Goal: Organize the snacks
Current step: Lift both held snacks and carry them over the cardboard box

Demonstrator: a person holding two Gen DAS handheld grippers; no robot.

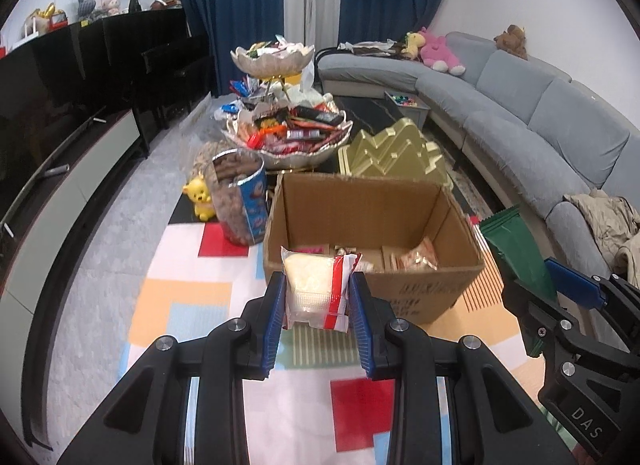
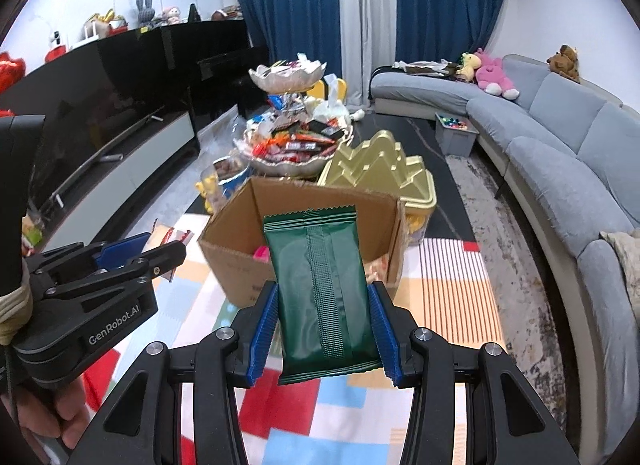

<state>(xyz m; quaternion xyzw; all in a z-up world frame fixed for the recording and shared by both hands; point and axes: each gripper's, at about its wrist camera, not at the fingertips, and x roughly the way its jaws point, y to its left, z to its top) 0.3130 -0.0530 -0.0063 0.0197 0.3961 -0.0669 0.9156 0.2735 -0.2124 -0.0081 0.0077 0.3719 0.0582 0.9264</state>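
Note:
My left gripper [image 1: 318, 297] is shut on a white snack packet with red ends [image 1: 316, 289], held upright just in front of an open cardboard box [image 1: 440, 277]. Several small wrapped snacks [image 1: 416, 259] lie on the box floor. My right gripper [image 2: 322, 313] is shut on a dark green foil packet [image 2: 324, 293], also held in front of the same box [image 2: 228, 249]. That green packet [image 1: 516, 253] and the right gripper show at the right edge of the left wrist view. Behind the box stands a two-tier silver dish [image 1: 280, 145] heaped with snacks.
A gold mountain-shaped lidded container [image 1: 392, 157] stands behind the box, a tall snack jar [image 1: 240, 201] and a yellow toy [image 1: 199, 195] to its left. A grey sofa [image 1: 540, 105] curves along the right, a dark TV unit [image 1: 80, 77] along the left. A person's hand [image 2: 60, 417] holds the left gripper.

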